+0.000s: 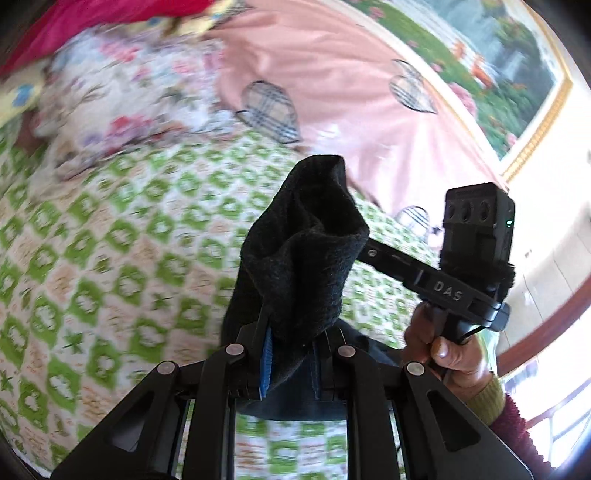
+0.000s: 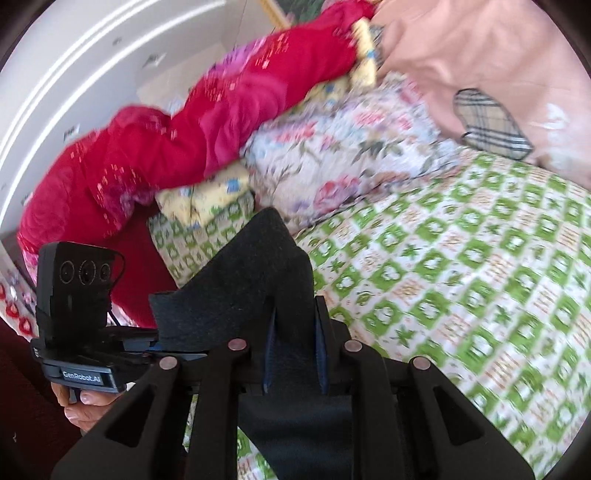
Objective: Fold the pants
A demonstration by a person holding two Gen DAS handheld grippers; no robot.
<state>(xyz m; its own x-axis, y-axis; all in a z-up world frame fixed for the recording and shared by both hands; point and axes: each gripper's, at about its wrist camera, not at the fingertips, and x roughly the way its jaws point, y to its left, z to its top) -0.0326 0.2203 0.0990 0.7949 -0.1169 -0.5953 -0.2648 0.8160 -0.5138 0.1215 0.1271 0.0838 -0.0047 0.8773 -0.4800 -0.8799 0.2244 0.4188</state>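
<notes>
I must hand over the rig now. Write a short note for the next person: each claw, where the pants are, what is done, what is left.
Left claw: shut on the black pants, cloth bunched up above the fingers.
Right claw: shut on the same pants, at another part of the edge.
Pants: held up between both claws, above the green-patterned bedsheet; the pillows lie behind.
Done: both grips taken, pants raised.
Left: no finished fold is visible. Probably lay the pants flat on the sheet and fold them.

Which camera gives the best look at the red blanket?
The right wrist view: the red blanket stretches across the bedding there, nearly whole. The left wrist view shows only a blurred corner at its top left edge.
</notes>
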